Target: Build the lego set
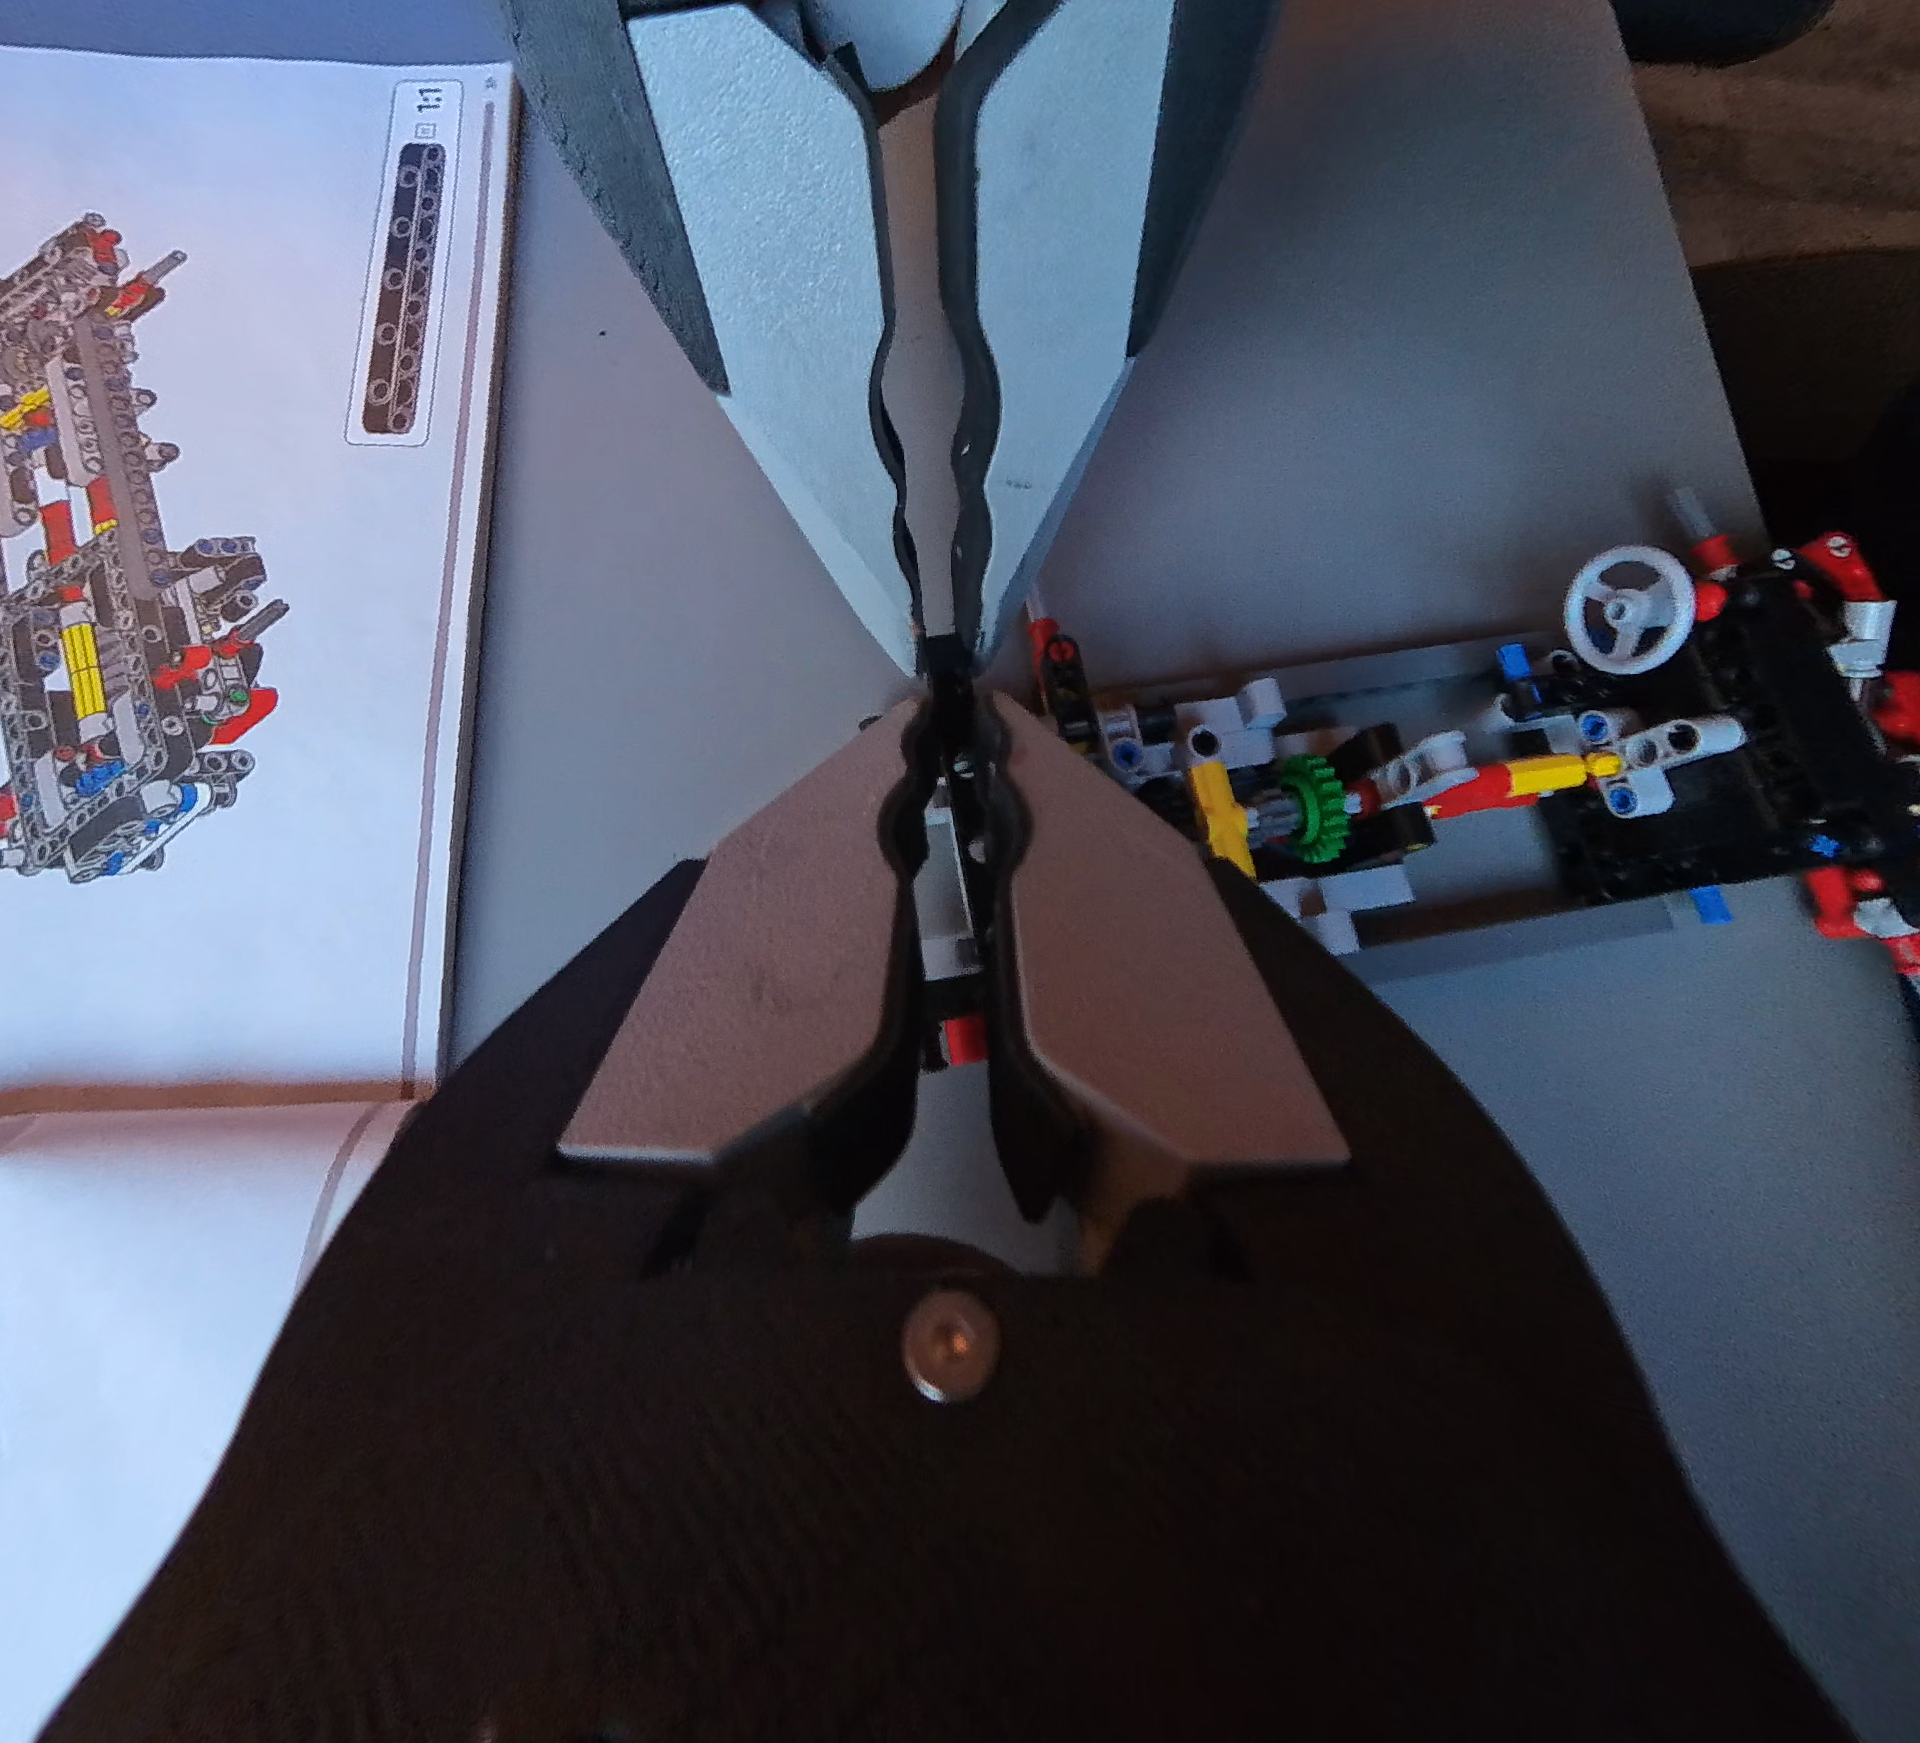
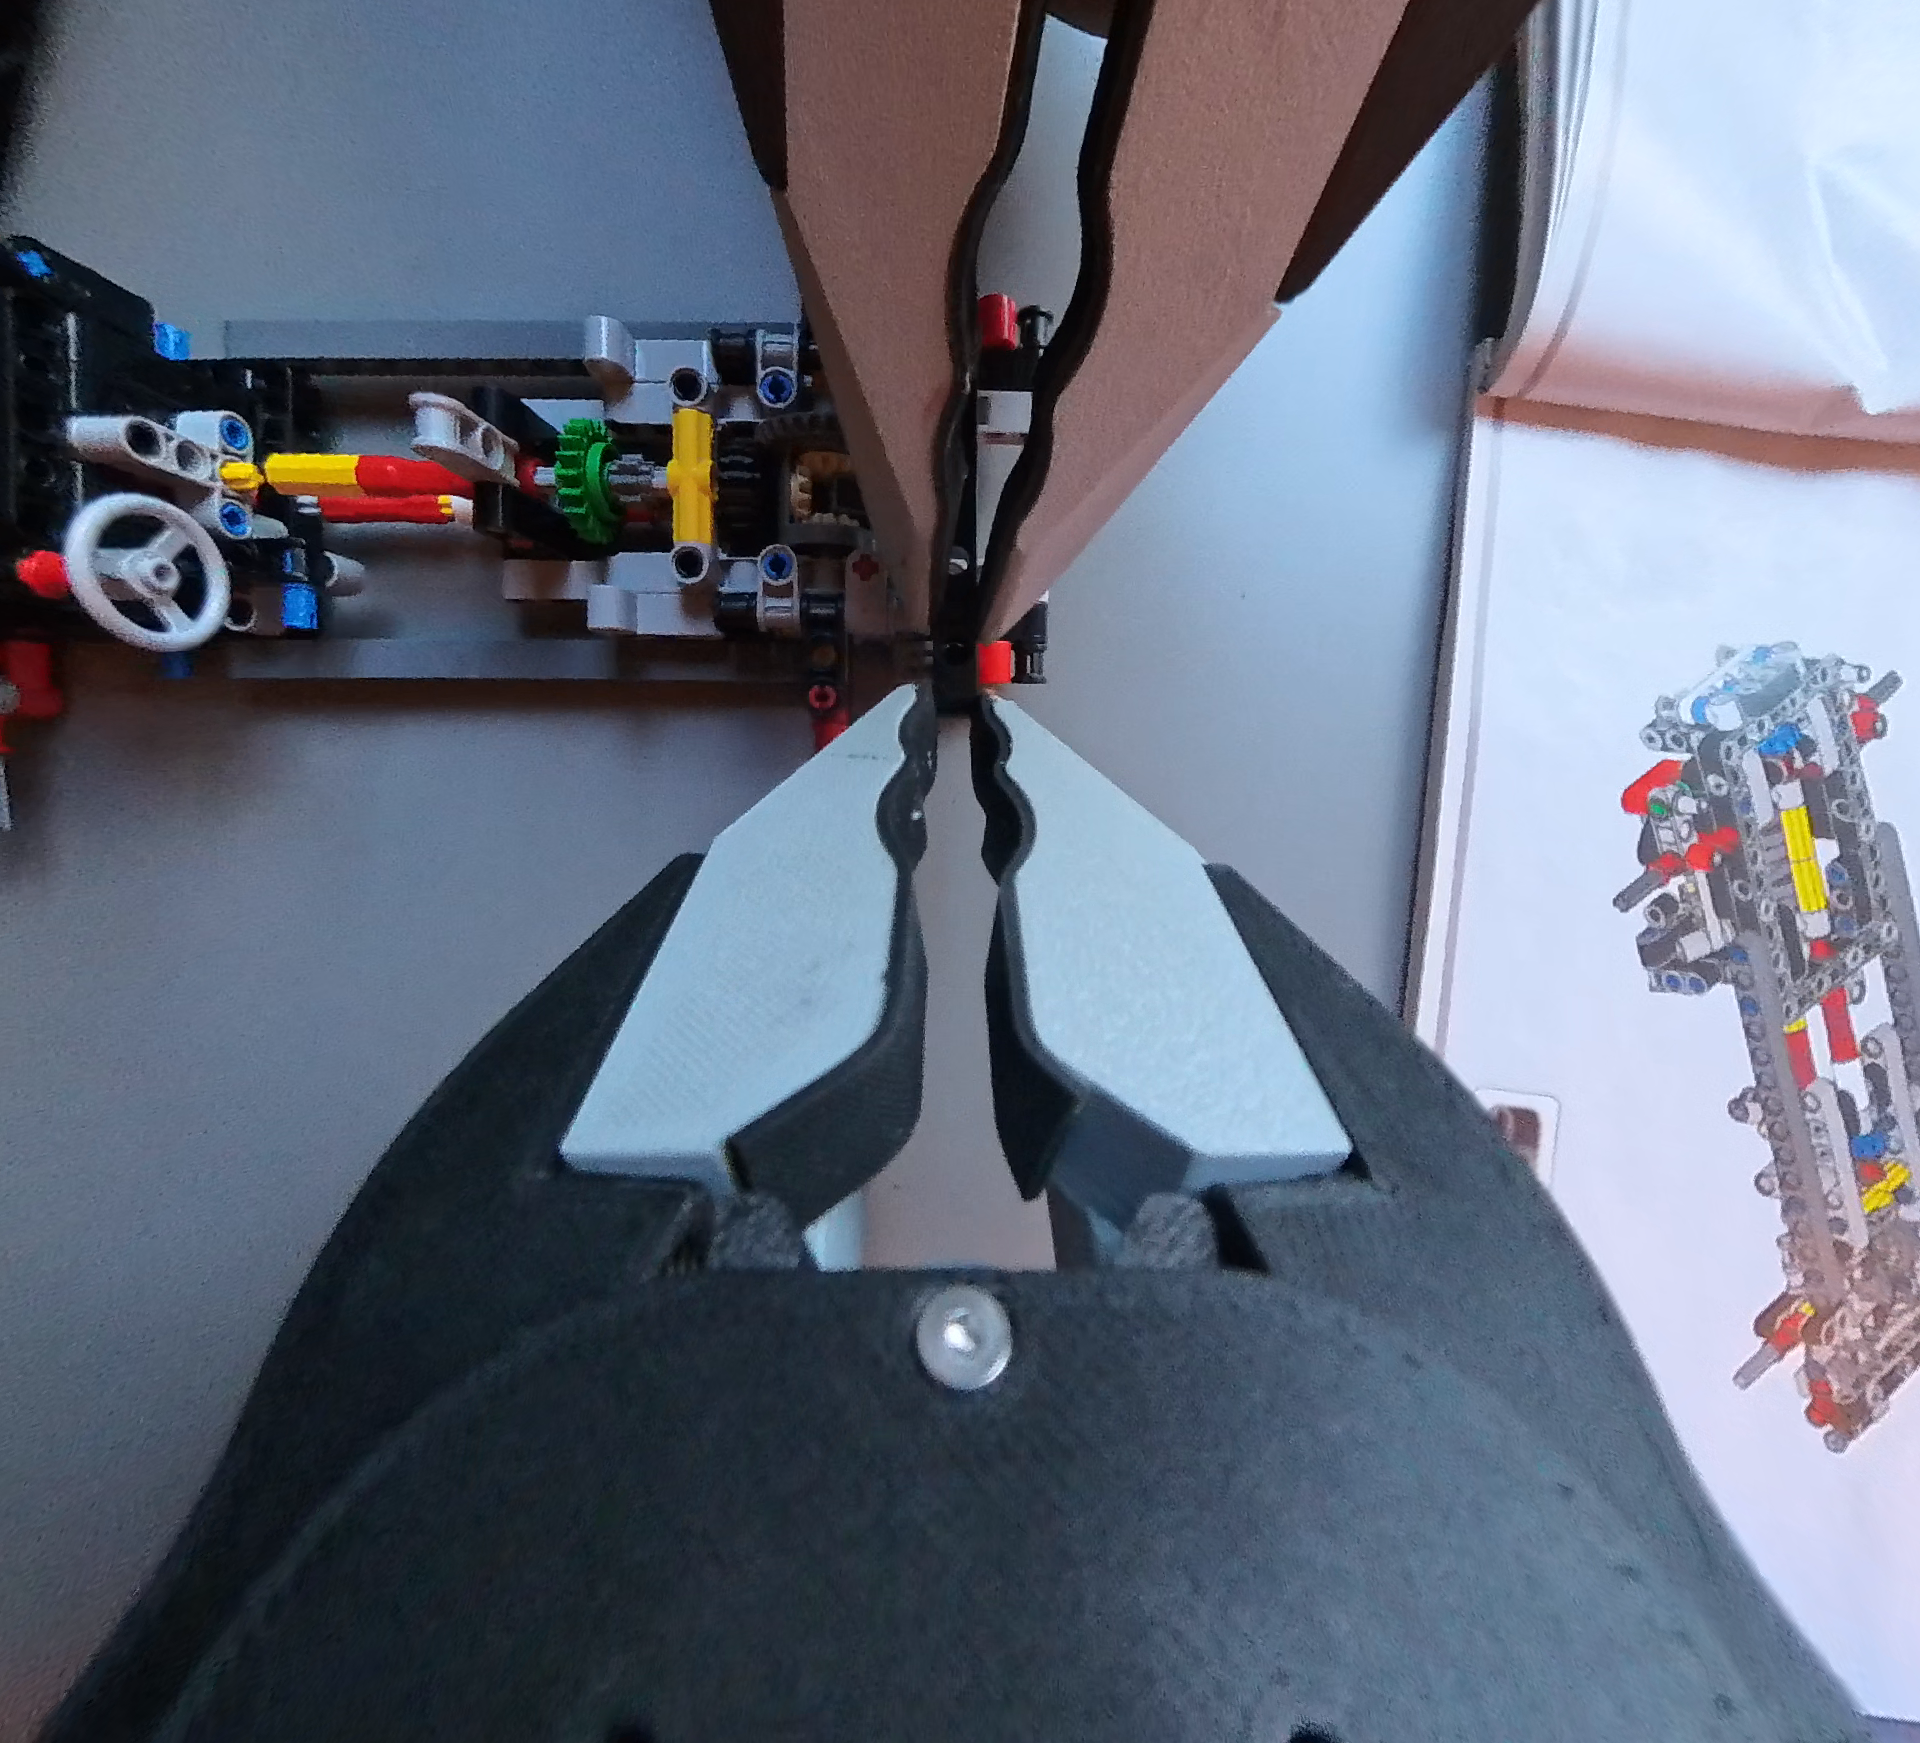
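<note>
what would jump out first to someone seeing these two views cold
Two sets of tongs meet tip to tip mid-frame, the left tongs with tan fingers and the right tongs with pale grey ones, both closed on one thin black beam with holes. Beside them on the grey table lies a colourful half-built brick chassis with a green gear and white steering wheel. An open instruction booklet lies on the other side.

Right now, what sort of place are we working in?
Likely a hobby or assembly desk for toy brick building: a part-built brick vehicle chassis lies on a plain grey tabletop, and an open instruction booklet with build diagrams lies beside it.
</note>
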`<state>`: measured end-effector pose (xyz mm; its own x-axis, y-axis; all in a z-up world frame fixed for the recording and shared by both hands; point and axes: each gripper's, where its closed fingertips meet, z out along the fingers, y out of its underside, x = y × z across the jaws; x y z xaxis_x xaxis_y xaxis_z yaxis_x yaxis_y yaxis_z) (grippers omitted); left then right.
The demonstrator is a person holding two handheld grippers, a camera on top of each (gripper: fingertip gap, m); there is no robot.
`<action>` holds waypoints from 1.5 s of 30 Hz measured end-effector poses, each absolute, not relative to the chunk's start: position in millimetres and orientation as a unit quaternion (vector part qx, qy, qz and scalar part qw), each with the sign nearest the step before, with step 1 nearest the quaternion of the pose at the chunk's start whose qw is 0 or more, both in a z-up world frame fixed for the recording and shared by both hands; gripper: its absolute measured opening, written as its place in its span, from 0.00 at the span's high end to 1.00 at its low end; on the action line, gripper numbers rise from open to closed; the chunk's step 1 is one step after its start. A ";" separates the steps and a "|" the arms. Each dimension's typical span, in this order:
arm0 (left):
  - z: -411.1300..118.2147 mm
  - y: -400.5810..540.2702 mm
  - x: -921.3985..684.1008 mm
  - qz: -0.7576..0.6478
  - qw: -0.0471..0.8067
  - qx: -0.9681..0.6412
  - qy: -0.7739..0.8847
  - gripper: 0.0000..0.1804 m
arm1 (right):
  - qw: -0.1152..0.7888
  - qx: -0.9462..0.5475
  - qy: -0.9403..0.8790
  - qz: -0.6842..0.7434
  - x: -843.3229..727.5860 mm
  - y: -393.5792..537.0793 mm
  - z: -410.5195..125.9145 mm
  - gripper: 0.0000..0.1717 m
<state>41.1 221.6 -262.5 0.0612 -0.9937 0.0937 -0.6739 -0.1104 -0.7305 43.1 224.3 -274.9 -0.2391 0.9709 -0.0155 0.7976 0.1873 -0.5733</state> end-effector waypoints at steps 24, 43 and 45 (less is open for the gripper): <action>-260.6 221.3 35.2 -0.305 0.293 -0.680 0.599 0.97 | -0.025 -0.754 -0.363 0.547 29.2 218.8 -273.9 0.87; -262.0 222.7 30.6 -0.322 0.277 -0.692 0.584 0.97 | -0.226 -0.718 -0.284 0.593 25.9 215.3 -265.6 0.96; -261.9 222.1 29.4 -0.329 0.275 -0.694 0.578 0.97 | -0.245 -0.715 -0.288 0.587 25.1 214.5 -265.6 0.96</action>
